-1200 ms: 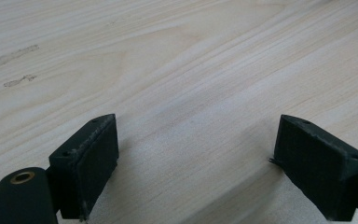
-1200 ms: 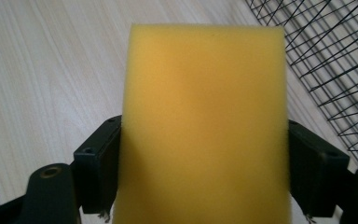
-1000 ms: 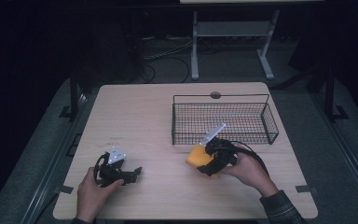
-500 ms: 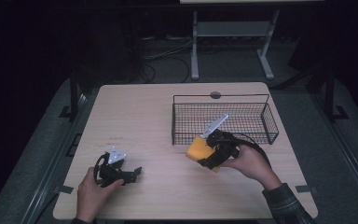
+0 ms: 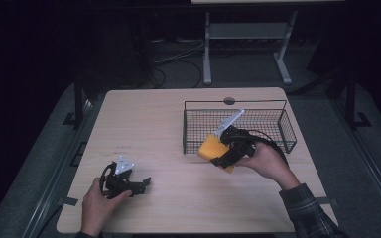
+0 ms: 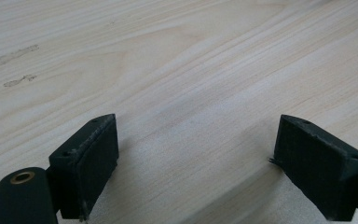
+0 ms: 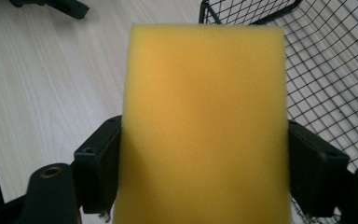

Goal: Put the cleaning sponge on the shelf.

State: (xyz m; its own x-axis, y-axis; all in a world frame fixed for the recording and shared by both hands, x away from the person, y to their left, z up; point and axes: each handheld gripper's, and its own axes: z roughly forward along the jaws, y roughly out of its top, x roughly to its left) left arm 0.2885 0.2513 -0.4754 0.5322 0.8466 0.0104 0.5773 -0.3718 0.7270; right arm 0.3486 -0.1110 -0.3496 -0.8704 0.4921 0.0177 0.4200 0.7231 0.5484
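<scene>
While the left hand-held gripper (image 5: 141, 184) rests low on the near side of the table (image 5: 149, 124) with its jaws apart and nothing between them, the right hand-held gripper (image 5: 218, 157) is clamped on the yellow sponge (image 7: 205, 121). I judge the pick is done; the sponge is just before the wire basket (image 5: 278, 130), not yet inside it.

1 yellow sponge (image 5: 211, 147), 1 wire basket (image 5: 278, 135), 2 hand-held grippers: left (image 5: 144, 183), right (image 5: 218, 159), 1 table (image 5: 144, 124)
</scene>
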